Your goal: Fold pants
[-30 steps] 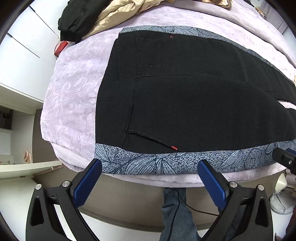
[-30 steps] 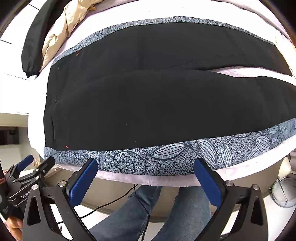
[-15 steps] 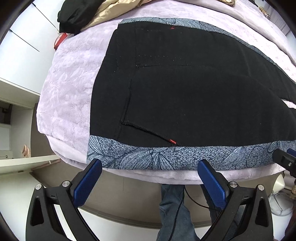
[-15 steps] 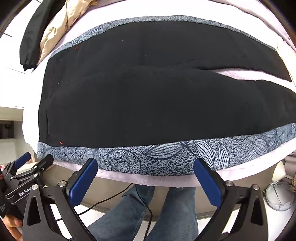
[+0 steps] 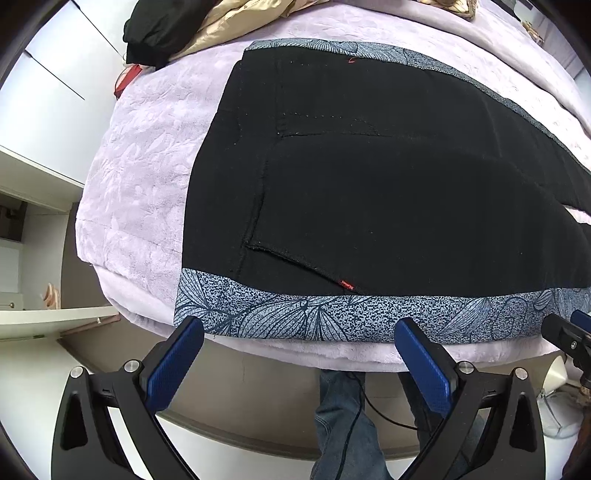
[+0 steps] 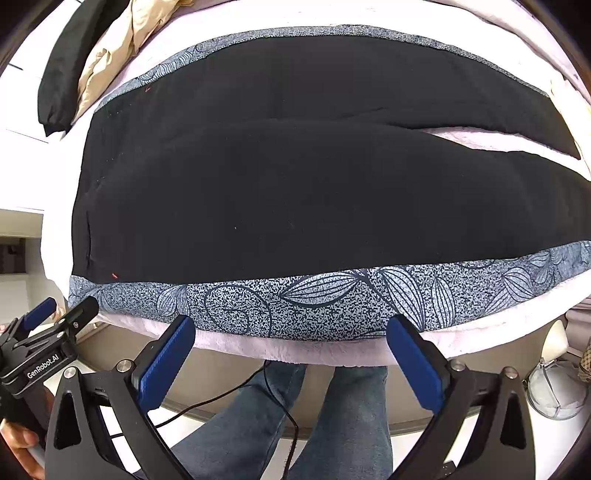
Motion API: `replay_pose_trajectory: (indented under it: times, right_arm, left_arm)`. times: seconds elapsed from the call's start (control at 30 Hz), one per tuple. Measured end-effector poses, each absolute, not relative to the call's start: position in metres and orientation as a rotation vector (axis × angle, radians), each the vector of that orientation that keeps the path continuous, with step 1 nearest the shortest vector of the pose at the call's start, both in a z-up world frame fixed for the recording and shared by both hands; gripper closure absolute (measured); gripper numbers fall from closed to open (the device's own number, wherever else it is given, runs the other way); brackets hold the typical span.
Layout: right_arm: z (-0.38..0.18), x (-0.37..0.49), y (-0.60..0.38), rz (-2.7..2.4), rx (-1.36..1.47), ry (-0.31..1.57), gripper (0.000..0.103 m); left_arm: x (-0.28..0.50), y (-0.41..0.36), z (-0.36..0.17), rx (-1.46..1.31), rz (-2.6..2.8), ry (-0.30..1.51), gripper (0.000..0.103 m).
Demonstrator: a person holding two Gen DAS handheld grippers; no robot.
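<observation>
**Both grippers closing on the near hem, nothing yet grasped**

1. Change noted. Against the views from 1 second ago, the patterned side stripe (image 5: 332,321) sits lower and closer to the pads in both wrist views, and the waist end fills more of the left view. Judgement: both tools are being advanced toward the near edge for a 2-point pick-up. The fold itself has not begun.

2. Location. The pants (image 5: 388,192) lie flat on the lilac bed cover (image 5: 140,166), near edge running along the bed's front edge. A black garment (image 5: 155,33) and a beige one (image 5: 236,14) lie well apart at the far corner.

3. Orientation. The long axis runs left to right. The waist end points left, marked by the pocket seam (image 5: 258,206) and a red tab (image 5: 346,283). The legs run off to the right, where they part and show bed cover between them (image 6: 480,136).

4. Grippers. Left gripper (image 5: 299,350): jaws spread wide, released, just short of the stripe near the waist. Right gripper (image 6: 291,350): jaws likewise released, at the stripe further along the leg. Neither touches cloth.

5. Risk. The stripe lies flat on plush cover, so a pinch may catch both.
</observation>
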State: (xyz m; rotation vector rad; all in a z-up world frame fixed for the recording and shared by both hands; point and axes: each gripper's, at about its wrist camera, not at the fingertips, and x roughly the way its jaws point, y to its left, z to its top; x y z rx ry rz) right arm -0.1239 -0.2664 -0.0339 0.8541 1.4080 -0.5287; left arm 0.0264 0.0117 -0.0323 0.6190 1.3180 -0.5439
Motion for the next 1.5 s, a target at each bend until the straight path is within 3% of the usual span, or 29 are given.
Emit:
replay_pose_trajectory:
  times: [0.87, 1.07, 1.1, 1.17, 1.2, 1.23, 1.5]
  right_arm:
    - [-0.047, -0.124, -0.263, -0.506, 0.873, 1.396, 0.0]
    - [-0.046, -0.132, -0.267, -0.219, 1.154, 1.162, 0.0]
    - [-0.051, -0.133, -0.266, -0.154, 1.227, 1.124, 0.004]
    - [-0.062, -0.133, -0.262, -0.091, 1.304, 1.101, 0.031]
    - [-0.072, -0.132, -0.259, -0.055, 1.36, 1.106, 0.056]
    - [-0.079, -0.133, -0.255, -0.027, 1.413, 1.111, 0.061]
    - [-0.108, -0.141, -0.252, -0.036, 1.451, 1.019, 0.061]
  left_arm:
    - [0.043, 0.022, -0.043, 0.539, -0.562, 1.336, 0.0]
    - [0.057, 0.038, -0.046, 0.365, -0.648, 1.359, 0.0]
    - [0.06, 0.041, -0.048, 0.336, -0.66, 1.361, 0.0]
    - [0.066, 0.049, -0.052, 0.269, -0.689, 1.379, 0.0]
    - [0.067, 0.051, -0.054, 0.245, -0.7, 1.387, 0.0]
    - [0.067, 0.053, -0.055, 0.232, -0.706, 1.402, 0.0]
    - [0.059, 0.068, -0.071, 0.173, -0.728, 1.476, 0.0]
